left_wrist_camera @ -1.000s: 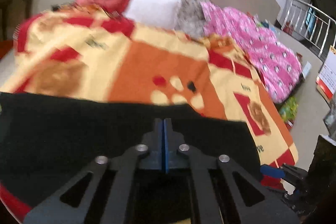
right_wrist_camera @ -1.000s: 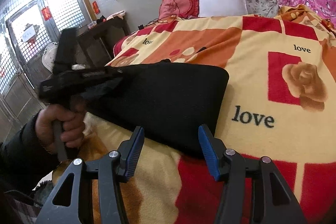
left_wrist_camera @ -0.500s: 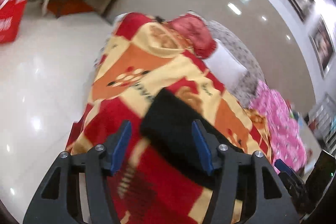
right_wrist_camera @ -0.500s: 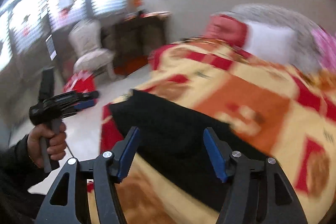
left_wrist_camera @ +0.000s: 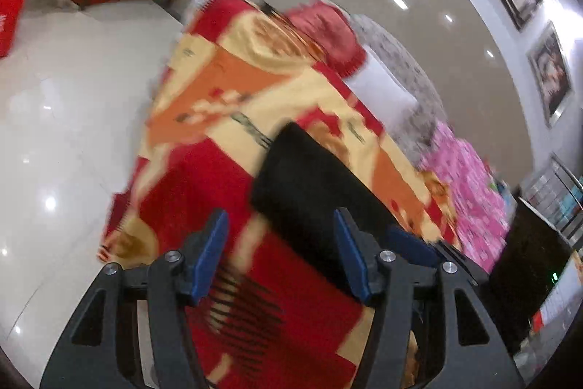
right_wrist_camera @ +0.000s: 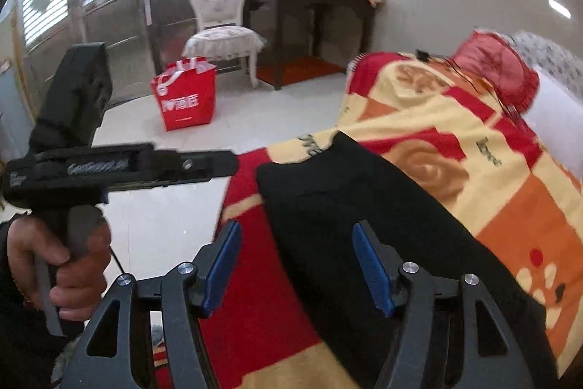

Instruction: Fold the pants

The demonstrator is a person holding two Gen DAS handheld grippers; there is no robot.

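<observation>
— Folding looked nearly finished: the black fabric pants (right_wrist_camera: 371,225) lay as a long folded strip on the red, yellow and orange patterned blanket (right_wrist_camera: 492,148) covering the bed.

— And the fingers?

— Both the left gripper (left_wrist_camera: 280,254) and right gripper (right_wrist_camera: 297,267) hovered half open, holding nothing. Next probably called for gripping the near end for another fold.

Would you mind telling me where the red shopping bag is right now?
In the right wrist view, the red shopping bag stands on the pale floor at upper left, directly in front of the white chair, well away from the bed.
</observation>
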